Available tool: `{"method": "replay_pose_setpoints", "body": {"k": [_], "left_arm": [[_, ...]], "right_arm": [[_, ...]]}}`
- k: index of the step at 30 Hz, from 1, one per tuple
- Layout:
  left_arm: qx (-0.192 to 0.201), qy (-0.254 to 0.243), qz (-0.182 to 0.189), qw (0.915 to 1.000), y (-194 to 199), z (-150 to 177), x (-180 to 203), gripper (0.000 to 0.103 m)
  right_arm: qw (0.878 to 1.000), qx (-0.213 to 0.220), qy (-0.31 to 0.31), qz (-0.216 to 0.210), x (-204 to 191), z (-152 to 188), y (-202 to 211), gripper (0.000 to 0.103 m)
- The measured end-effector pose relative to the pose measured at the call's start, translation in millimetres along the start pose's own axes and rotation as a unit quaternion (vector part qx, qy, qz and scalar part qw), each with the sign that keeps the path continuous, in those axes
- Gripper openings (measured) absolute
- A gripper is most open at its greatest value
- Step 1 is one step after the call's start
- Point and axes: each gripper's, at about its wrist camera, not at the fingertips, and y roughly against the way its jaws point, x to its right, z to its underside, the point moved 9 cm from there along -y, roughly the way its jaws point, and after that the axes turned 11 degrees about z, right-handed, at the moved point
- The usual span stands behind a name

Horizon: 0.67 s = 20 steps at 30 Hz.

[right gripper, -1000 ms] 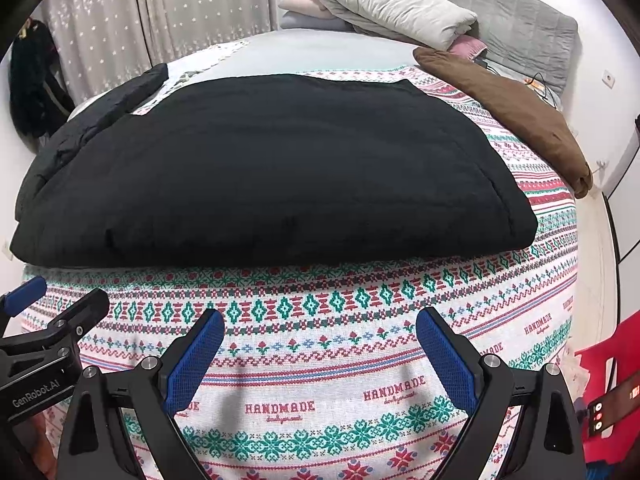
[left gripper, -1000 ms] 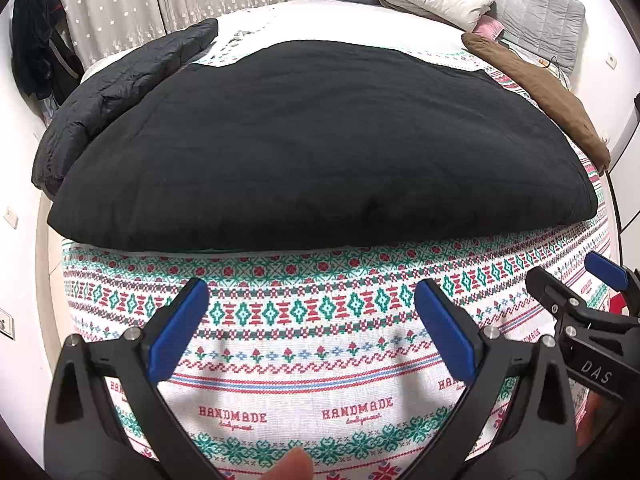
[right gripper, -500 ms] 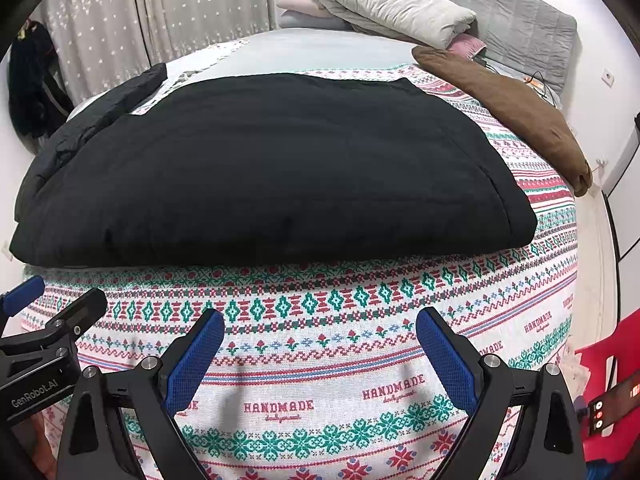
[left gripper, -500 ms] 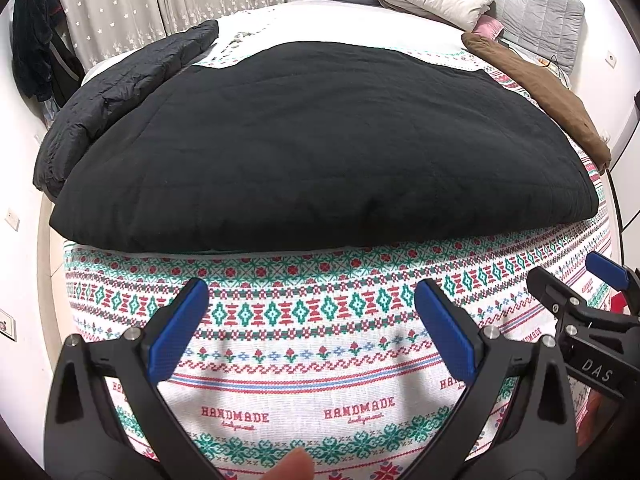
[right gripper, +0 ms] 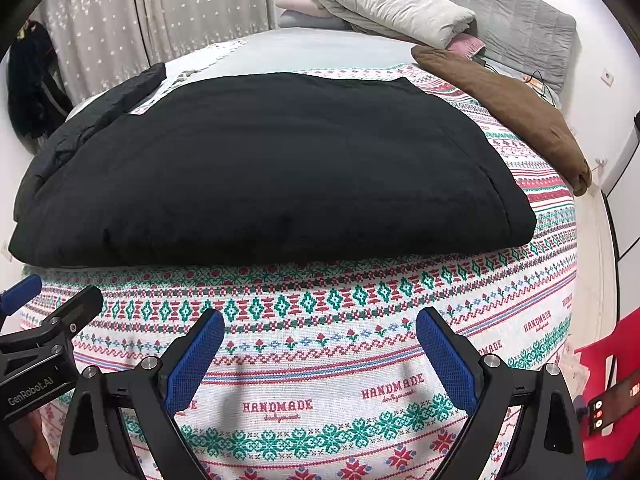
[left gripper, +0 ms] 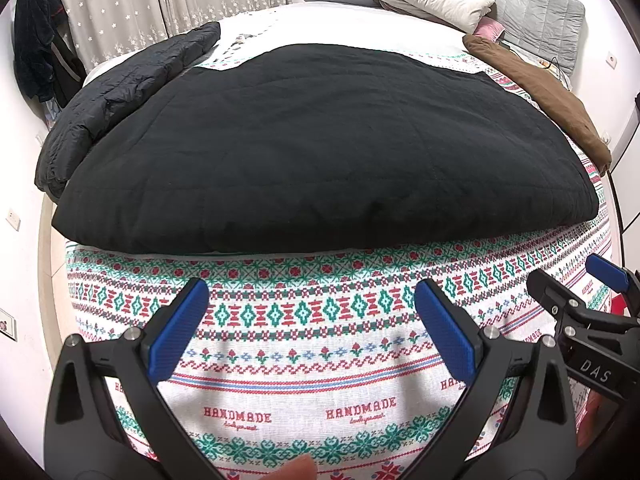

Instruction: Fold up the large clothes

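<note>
A large black quilted garment (left gripper: 312, 148) lies folded flat on the patterned bedspread (left gripper: 304, 344); it also shows in the right wrist view (right gripper: 272, 168). My left gripper (left gripper: 312, 320) is open and empty, hovering over the bedspread in front of the garment's near edge. My right gripper (right gripper: 320, 340) is open and empty, also in front of that edge. The right gripper shows at the right edge of the left wrist view (left gripper: 576, 304). The left gripper shows at the left edge of the right wrist view (right gripper: 52, 320).
A dark puffy jacket (left gripper: 120, 92) lies at the garment's left. A brown garment (right gripper: 516, 108) lies along the bed's right side. Pillows (right gripper: 388, 8) are stacked at the head. A red chair (right gripper: 612, 368) stands at the right. Dark clothes (left gripper: 36, 60) hang by the curtain.
Both grippers have drifted very slightly; the view of the garment has shifted a little. Both stay open.
</note>
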Motion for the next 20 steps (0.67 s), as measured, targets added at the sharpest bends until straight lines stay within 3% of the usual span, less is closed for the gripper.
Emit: {"method": "replay_pose_setpoints", "body": {"k": [20], "left_arm": [[0.003,-0.003,-0.002,1.0000,0.4,0.6,0.4,0.102]], "right_arm": [[1.000,0.000,0.000,0.000,0.8,-0.1,0.1,0.098]]}}
